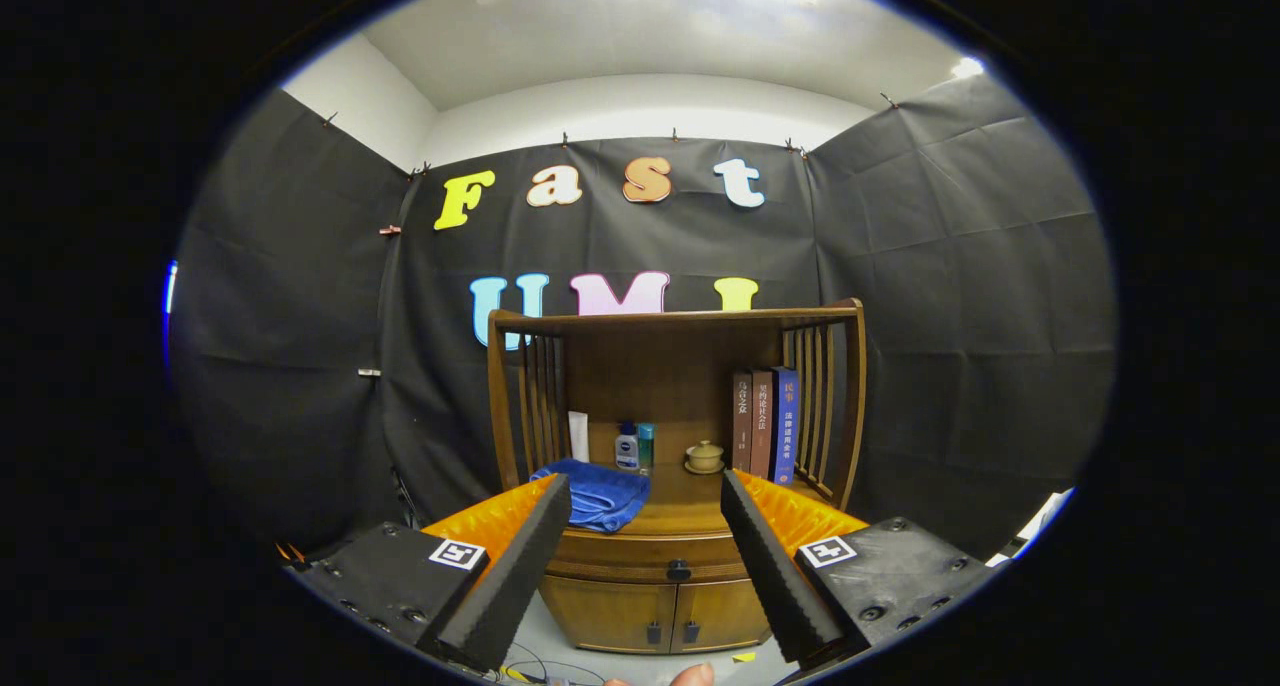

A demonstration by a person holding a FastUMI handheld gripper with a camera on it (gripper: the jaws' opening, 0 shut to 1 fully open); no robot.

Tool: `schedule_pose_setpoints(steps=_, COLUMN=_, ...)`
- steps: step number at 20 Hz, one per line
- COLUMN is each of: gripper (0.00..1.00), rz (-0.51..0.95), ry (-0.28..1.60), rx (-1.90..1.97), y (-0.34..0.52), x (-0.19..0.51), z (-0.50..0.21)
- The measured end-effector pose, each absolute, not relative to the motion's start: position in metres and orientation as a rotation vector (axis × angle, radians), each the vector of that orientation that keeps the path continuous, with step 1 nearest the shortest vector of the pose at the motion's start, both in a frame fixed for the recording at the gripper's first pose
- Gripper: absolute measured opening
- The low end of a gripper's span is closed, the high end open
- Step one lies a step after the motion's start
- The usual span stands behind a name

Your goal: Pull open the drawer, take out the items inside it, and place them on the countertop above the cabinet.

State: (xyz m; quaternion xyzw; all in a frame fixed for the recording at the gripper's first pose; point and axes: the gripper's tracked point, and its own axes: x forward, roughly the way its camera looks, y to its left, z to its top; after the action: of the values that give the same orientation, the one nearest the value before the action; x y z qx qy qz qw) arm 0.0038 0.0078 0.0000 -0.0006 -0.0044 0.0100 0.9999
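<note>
The gripper (645, 526) hung with its jaws spread wide and nothing between them, well short of the cabinet (660, 606). The drawer (650, 554) sat closed under the countertop (680, 519), its knob (678, 570) between the fingers. A blue towel (598, 494) overhung the countertop edge; I judged a careless approach might snag it.

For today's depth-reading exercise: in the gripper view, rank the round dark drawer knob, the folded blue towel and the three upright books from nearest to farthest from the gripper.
The gripper is open, well short of the cabinet.
1. Round dark drawer knob: on the cabinet front, between the fingers.
2. Folded blue towel: on the countertop's front edge, left side.
3. Three upright books: further back, against the right-hand slats.
</note>
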Motion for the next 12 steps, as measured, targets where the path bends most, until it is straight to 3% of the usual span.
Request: schedule_pose_setpoints(steps=12, gripper=0.98, rz=0.053, ry=0.012, rx=-0.014, y=-0.004, x=0.086, z=-0.080)
